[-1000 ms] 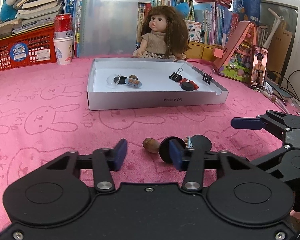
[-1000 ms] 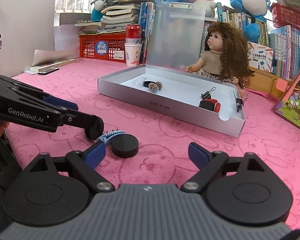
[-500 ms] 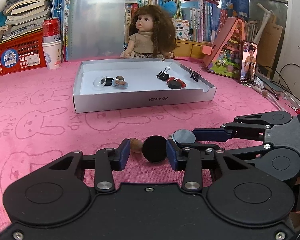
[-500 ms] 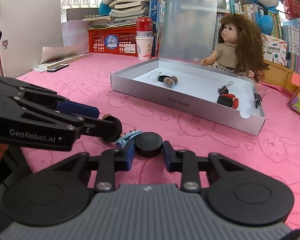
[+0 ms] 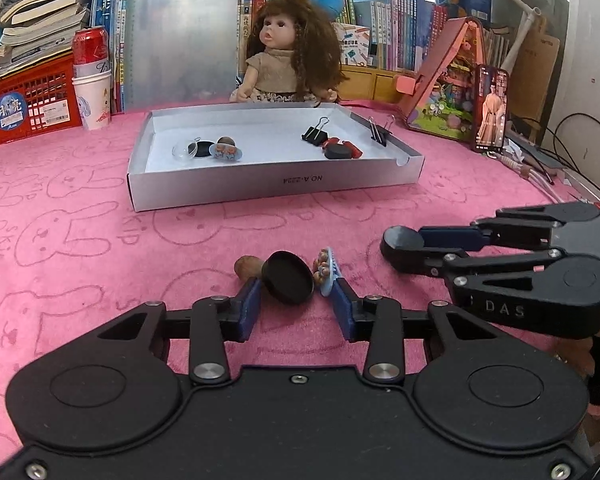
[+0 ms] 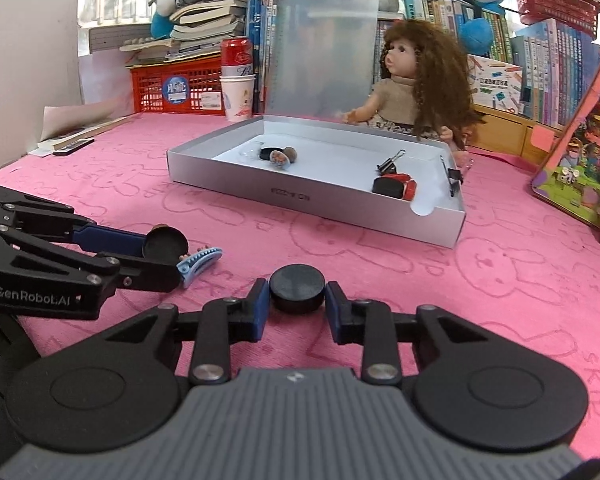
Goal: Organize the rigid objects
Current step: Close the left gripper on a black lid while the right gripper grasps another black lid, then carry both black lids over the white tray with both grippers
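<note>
On the pink bunny-print tabletop (image 5: 80,240): two claws low at the near edge, side by side, both aimed toward the tray.
Open room: bare pink cloth between the claws and the shallow grey cardboard tray (image 5: 276,184); tray's long front wall faces the claws.
Tray contents: black binder clips (image 5: 315,133) and small discs inside, left and right clusters.
Left claw (image 5: 296,300): pitched downward, blue pads closed on a flat round black disc (image 5: 288,283), which stands tilted on edge, face toward the camera.
Beside it: brown nut-like piece (image 5: 246,266) touching the disc's left; light blue hair clip (image 6: 198,262) on its right, long axis slanting away.
Right claw (image 6: 297,305): pitched downward, pads clamped on a thick round black puck (image 6: 297,288) lying flat on the cloth.
Far edge: curly-haired doll (image 6: 416,88) sitting behind the tray.
</note>
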`<state>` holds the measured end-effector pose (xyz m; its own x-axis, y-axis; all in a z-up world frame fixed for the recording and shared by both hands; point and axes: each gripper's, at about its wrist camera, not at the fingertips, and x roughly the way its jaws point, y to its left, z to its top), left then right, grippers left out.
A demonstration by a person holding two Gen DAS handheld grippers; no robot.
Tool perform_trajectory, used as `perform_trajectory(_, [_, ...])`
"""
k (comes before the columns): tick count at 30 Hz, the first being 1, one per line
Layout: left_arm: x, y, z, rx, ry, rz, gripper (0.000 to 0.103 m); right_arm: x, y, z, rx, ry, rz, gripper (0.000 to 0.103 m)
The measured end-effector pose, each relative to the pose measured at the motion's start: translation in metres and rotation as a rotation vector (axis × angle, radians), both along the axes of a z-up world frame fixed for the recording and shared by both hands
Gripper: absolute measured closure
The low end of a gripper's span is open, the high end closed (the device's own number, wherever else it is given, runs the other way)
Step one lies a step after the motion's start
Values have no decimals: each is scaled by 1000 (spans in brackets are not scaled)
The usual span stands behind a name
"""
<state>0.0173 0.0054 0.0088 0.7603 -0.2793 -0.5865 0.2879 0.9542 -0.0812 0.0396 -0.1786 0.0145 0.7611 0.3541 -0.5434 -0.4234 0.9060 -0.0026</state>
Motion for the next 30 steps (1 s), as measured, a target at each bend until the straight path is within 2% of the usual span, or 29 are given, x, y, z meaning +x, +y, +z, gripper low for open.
perform_trajectory(7, [7, -3, 0, 31, -27, 14, 70, 0, 2, -1, -11, -11, -11, 67])
perform_trajectory(17, [14, 6, 0, 28, -27, 81, 71, 2, 0, -2, 1, -2, -26, 66])
perform_trajectory(30, [15, 4, -1, 22, -34, 88, 70, 2, 1, -3, -1, -3, -26, 63])
